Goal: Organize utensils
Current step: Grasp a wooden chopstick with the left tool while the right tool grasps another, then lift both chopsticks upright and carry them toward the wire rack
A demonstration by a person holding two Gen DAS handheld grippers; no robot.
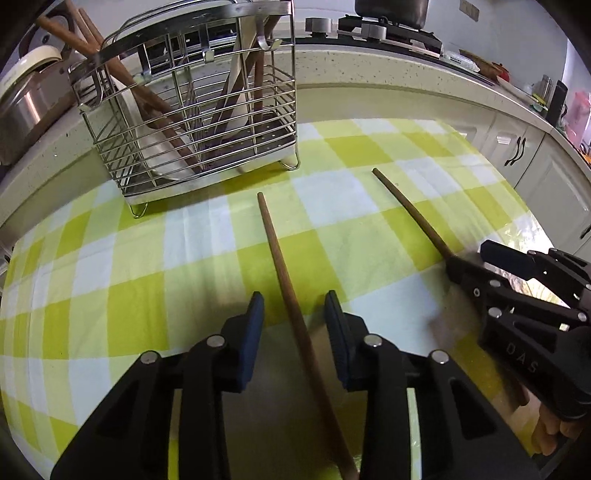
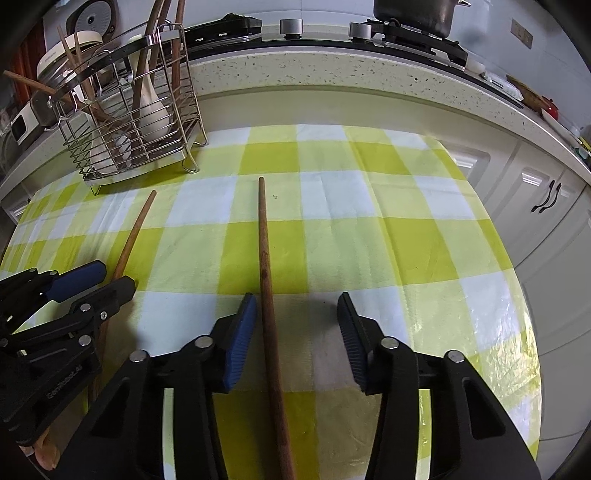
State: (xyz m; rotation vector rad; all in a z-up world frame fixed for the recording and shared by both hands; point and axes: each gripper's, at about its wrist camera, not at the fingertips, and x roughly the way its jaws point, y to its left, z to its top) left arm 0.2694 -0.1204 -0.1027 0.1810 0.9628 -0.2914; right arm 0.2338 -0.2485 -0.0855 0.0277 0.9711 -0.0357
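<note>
Two long wooden utensil handles lie on the green-and-white checked cloth. My left gripper (image 1: 294,306) is open, its jaws on either side of the left handle (image 1: 280,266) without touching it. My right gripper (image 2: 297,308) is open around the right handle (image 2: 265,258), which lies close to its left finger. The right gripper also shows in the left wrist view (image 1: 476,254), over the right handle (image 1: 410,210). The left gripper shows in the right wrist view (image 2: 107,277), over the left handle (image 2: 135,232). A wire utensil rack (image 1: 192,122) stands at the back left, holding wooden utensils and a white spoon.
The rack also shows in the right wrist view (image 2: 136,122). A speckled counter edge (image 2: 332,74) runs behind the table, with a stove and a pot (image 2: 413,14) on it. White cabinets (image 2: 546,206) stand to the right. A rice cooker (image 1: 26,96) sits left of the rack.
</note>
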